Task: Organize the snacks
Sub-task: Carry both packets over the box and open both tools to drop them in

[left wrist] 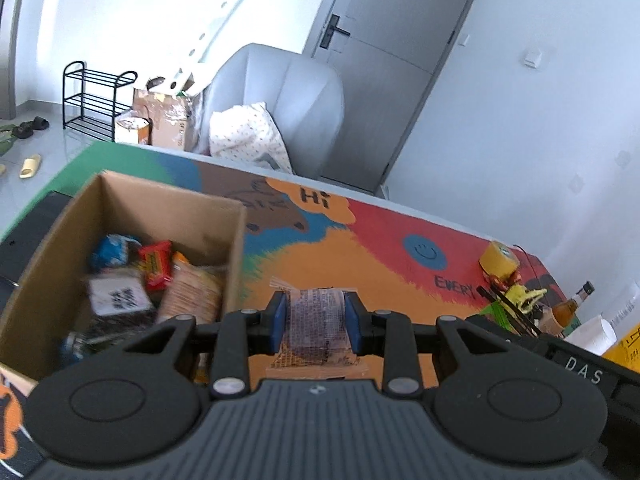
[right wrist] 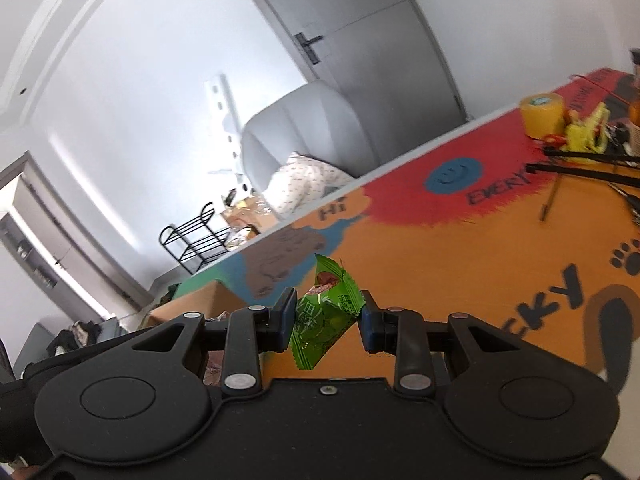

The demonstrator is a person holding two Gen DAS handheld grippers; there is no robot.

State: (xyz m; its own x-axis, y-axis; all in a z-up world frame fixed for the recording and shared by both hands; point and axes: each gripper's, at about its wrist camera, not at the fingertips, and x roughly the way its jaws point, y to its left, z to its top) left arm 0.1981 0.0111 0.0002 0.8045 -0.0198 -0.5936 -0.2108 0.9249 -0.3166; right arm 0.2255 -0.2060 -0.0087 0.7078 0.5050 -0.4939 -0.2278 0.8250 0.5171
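Carrying one snack packet in each tool above the painted tabletop [left wrist: 400, 240], beside a half-filled cardboard box [left wrist: 236, 240].

The left tool [left wrist: 316, 316] pinches a clear, flat packet [left wrist: 316, 316] across its middle, both ends sticking out past the blue pads; the right tool [right wrist: 326, 316] pinches a green foil packet [right wrist: 328, 308] at its waist, the crimped ends free ahead of and behind the pads. Both wrappers look light, thin and crinkly, likely slippery and easy to crush, so a gentle hold across the filled middle, not the sealed ends, seems safest. Count: two tools, two packets held, one box. The box sits just left of and ahead of the left tool, holding at least five blurred items, among them a red packet [left wrist: 156, 264] and a tan one [left wrist: 192, 292]. One yellow tape roll [left wrist: 500, 260] stands well off to the right.
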